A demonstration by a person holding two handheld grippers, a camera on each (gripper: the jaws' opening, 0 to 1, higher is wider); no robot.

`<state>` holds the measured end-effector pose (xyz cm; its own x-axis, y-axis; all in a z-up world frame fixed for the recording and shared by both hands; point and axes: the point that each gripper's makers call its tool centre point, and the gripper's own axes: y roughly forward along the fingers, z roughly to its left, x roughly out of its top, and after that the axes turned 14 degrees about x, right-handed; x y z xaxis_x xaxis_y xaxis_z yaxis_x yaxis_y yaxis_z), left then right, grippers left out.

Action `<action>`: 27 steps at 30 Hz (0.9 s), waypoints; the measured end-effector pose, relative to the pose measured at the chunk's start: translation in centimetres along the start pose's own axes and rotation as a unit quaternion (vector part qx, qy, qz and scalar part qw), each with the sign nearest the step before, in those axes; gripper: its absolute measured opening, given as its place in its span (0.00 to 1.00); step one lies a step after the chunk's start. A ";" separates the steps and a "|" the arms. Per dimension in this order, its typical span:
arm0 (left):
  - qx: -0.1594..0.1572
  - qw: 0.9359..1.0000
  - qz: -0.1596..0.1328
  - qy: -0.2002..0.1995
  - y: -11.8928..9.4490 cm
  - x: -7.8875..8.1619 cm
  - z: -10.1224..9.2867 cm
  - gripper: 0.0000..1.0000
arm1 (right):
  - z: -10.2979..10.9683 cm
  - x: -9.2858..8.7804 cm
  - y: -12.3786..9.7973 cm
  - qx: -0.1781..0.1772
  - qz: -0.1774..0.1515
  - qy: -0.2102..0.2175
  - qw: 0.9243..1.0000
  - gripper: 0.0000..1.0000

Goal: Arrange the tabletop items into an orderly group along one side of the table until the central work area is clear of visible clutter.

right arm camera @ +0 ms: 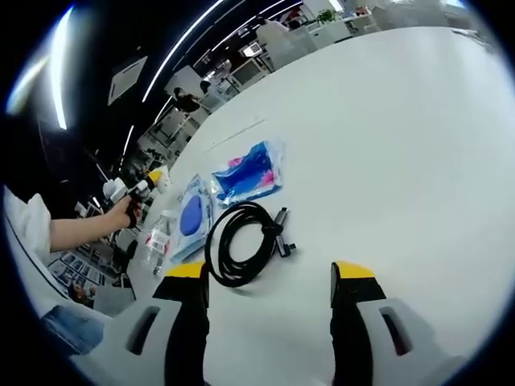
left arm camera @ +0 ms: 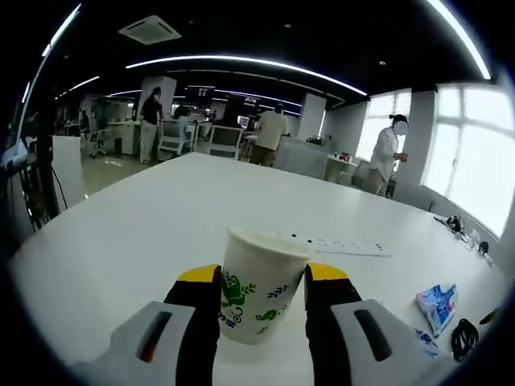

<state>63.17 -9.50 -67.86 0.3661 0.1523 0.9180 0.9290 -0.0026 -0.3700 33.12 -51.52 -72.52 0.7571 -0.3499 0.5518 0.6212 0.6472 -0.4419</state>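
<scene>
The left gripper stands clamped on a white paper cup with green and blue print, held over the table; the step in hand appears to be carrying it toward the group at one side. The right gripper hangs with jaws apart, holding nothing, near the coiled black cable, which lies beside two blue packets; next, the cup likely needs setting upright beside these without tipping.

One cup, one cable (coiled), two packets.
</scene>
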 end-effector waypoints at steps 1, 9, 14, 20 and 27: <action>-0.001 1.000 -0.001 0.002 0.1 -0.3 0.0 0.40 | 0.1 -0.3 0.1 0.001 0.006 0.000 1.000 0.60; -0.002 1.000 0.006 0.002 2.3 -2.7 2.2 0.40 | 0.6 -0.4 0.4 0.008 0.015 -0.010 1.000 0.60; -0.004 1.000 0.006 0.011 2.4 -3.6 2.6 0.40 | 0.7 -0.6 0.6 0.009 0.020 -0.011 1.000 0.60; -0.001 1.000 0.001 0.012 0.6 -3.5 1.5 0.40 | 0.8 -0.7 0.7 0.012 0.023 -0.012 1.000 0.60; 0.003 1.000 0.003 0.022 -1.8 -4.1 0.7 0.39 | 0.6 -0.7 0.7 0.012 0.022 -0.010 1.000 0.60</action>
<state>59.93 -9.41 -71.04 0.3741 0.1083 0.9210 0.9264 0.0025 -0.3766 32.85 -50.40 -72.77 0.7789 -0.3081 0.5462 0.5826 0.6778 -0.4485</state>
